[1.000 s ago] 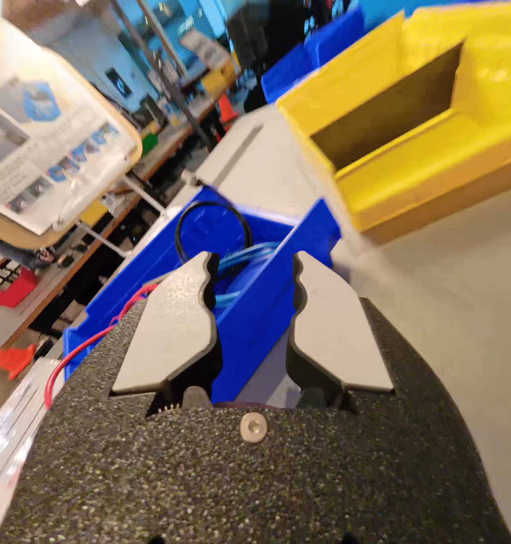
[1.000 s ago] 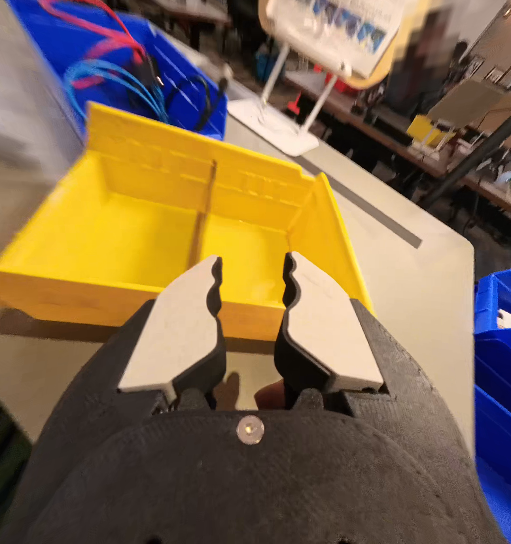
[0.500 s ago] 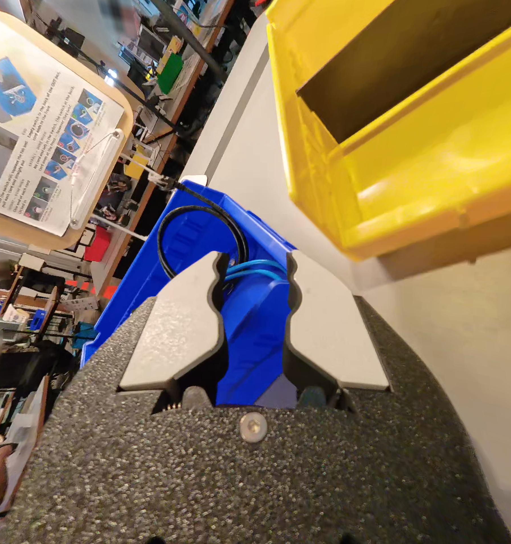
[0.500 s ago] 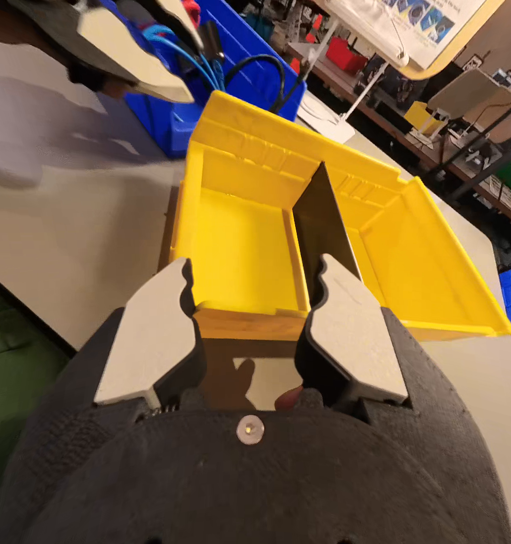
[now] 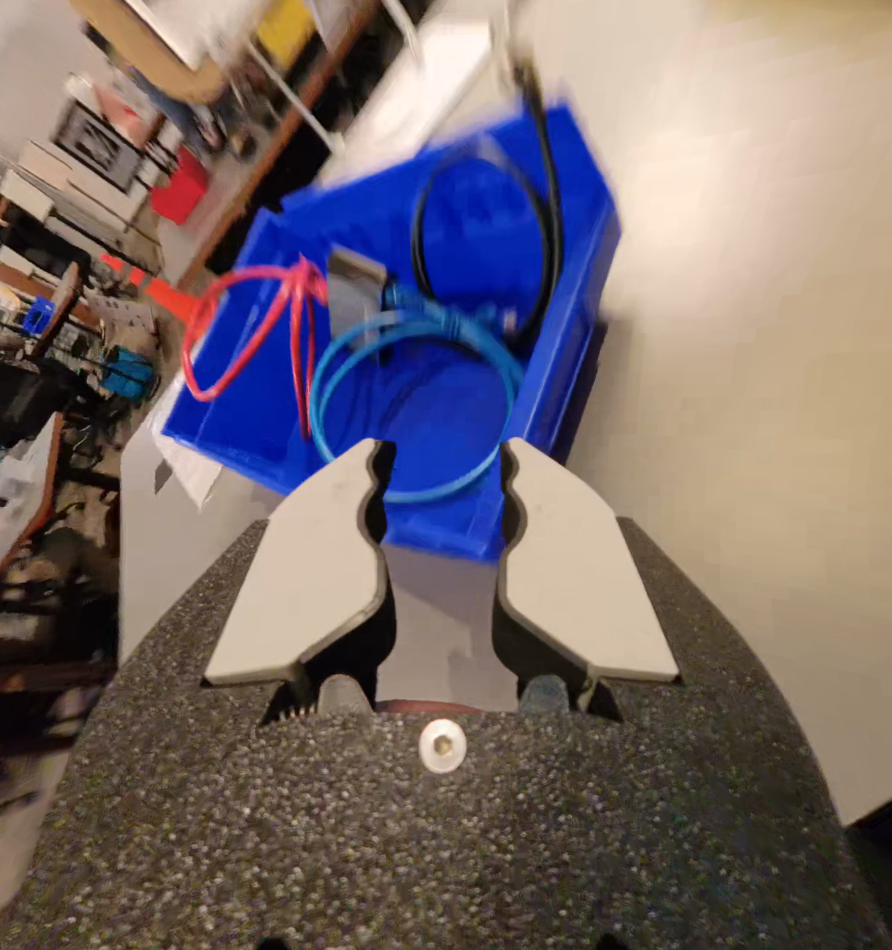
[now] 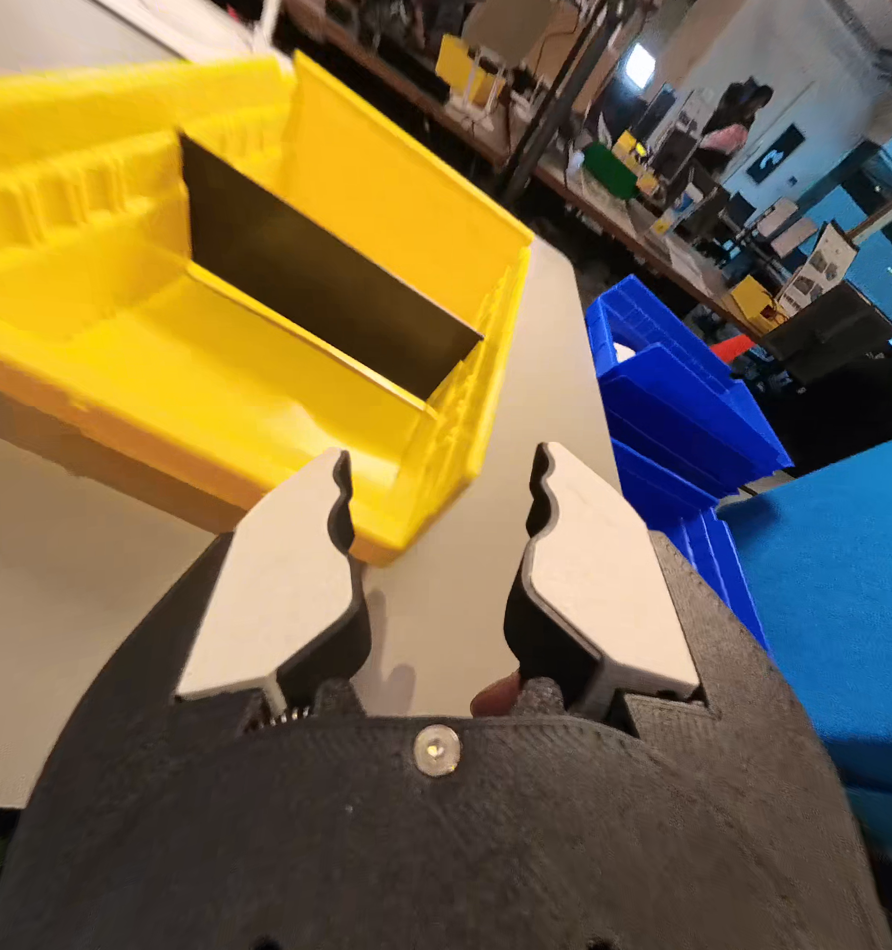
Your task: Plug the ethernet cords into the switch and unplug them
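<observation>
In the left wrist view a blue bin [image 5: 562, 390] sits on the grey table. Inside it lie a small grey switch [image 5: 354, 293], a coiled blue ethernet cord [image 5: 330, 380], a red cord [image 5: 212, 329] and a black cord [image 5: 546, 231]. My left gripper [image 5: 446, 452] is open and empty, above the bin's near end, over the blue coil. In the right wrist view my right gripper [image 6: 441, 460] is open and empty, above the table by the corner of a yellow bin [image 6: 433, 288].
The yellow bin has a dark divider [image 6: 305, 277] and holds nothing that I can see. Stacked blue bins [image 6: 675, 406] stand at the table's right edge. Cluttered workbenches [image 6: 639, 169] lie beyond. The table edge [image 5: 844, 817] is near at lower right. Spacing between my two grippers at the tips: around 50 centimetres.
My left gripper rose and tipped down over the blue bin, so its contents now show. My right gripper swung right along the yellow bin and opened wider.
</observation>
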The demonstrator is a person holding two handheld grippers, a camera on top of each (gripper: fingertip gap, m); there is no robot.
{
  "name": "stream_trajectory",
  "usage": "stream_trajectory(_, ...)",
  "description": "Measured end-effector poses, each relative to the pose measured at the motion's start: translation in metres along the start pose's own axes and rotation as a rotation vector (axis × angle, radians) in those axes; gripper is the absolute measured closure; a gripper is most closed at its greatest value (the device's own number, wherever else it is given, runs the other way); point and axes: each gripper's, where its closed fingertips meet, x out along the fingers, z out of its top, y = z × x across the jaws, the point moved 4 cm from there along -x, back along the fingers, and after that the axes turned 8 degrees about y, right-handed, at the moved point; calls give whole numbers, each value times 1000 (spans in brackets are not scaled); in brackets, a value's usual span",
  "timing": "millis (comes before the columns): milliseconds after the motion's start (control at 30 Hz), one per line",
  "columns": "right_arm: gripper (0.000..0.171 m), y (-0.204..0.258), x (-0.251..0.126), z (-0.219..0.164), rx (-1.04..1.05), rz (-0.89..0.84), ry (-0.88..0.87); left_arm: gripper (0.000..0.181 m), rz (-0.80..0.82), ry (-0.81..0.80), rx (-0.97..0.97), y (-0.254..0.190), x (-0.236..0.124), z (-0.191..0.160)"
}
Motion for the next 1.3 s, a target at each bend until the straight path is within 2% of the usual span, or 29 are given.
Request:
stream_trajectory(33,104,7,-5,7,7,30,-39,140,-6,-93,-65,-3,-9,14)
stream_trajectory(100,103,34,-11,26,8,142,-125,140,-59,-282,-172,-20,-16,52)
stream_trajectory(167,100,71,-12,43,8,277,-189,140,-172,-384,-234,-52,-1,89)
stream_trajectory(233,96,104,-10,58,1,359,-227,135,-273,-350,-274,-84,32,113)
stream_trajectory(333,92,128,0,77,6,323,-268,123,-185,-228,-356,-92,82,125)
stream_trajectory(400,92,135,11,83,-15,265,-259,130,-157,-172,-378,-93,101,122)
stream_trajectory(500,92,137,28,78,-51,198,-216,138,-135,-128,-366,-93,110,111)
stream_trajectory(567,91,132,35,71,-47,175,-198,113,-61,-71,-370,-83,112,96)
stream_trajectory(867,97,114,41,45,-2,144,-150,116,19,-24,-424,-50,103,57)
stream_trajectory(1200,99,118,48,42,-25,143,-137,116,46,9,-352,-49,106,56)
stream_trajectory(1300,99,115,49,41,-22,140,-136,111,93,48,-315,-43,108,47)
